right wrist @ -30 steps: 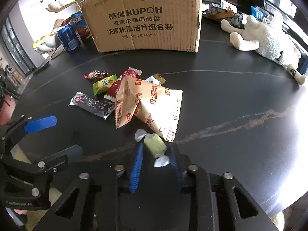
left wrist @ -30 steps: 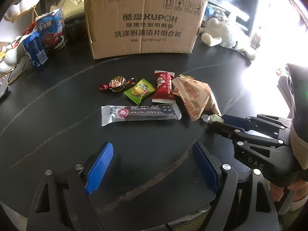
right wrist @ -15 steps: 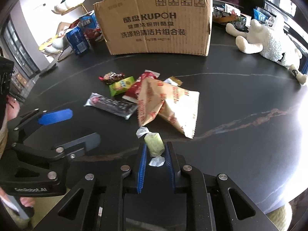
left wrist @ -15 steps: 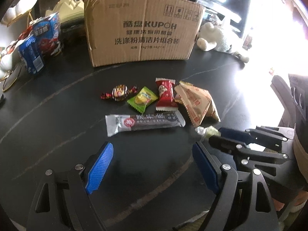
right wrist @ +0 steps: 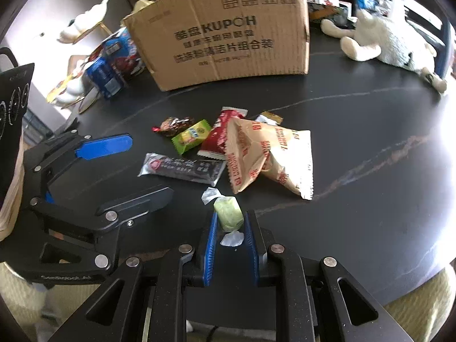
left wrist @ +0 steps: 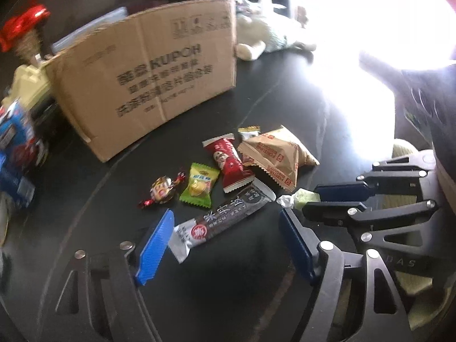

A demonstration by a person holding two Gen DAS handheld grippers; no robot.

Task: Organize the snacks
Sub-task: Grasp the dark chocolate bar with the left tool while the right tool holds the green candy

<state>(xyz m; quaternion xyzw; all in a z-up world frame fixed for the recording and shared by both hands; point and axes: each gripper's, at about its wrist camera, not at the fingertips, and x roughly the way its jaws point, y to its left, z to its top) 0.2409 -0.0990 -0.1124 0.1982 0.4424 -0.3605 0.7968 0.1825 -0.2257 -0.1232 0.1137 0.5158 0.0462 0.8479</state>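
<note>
The right gripper (right wrist: 230,225) pinched one pale green twist-wrapped candy (right wrist: 228,213) just above the black table (right wrist: 356,131). The left gripper (left wrist: 225,242), its jaws just closing but empty, flanked one dark bar (left wrist: 225,218). Perhaps six more snacks lay loose near one cardboard box (right wrist: 228,34).

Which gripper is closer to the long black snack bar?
Left. The left gripper hangs open right over the long black snack bar, one end of it between its fingers. The right gripper sits off to the side, shut on a pale green candy.
</note>
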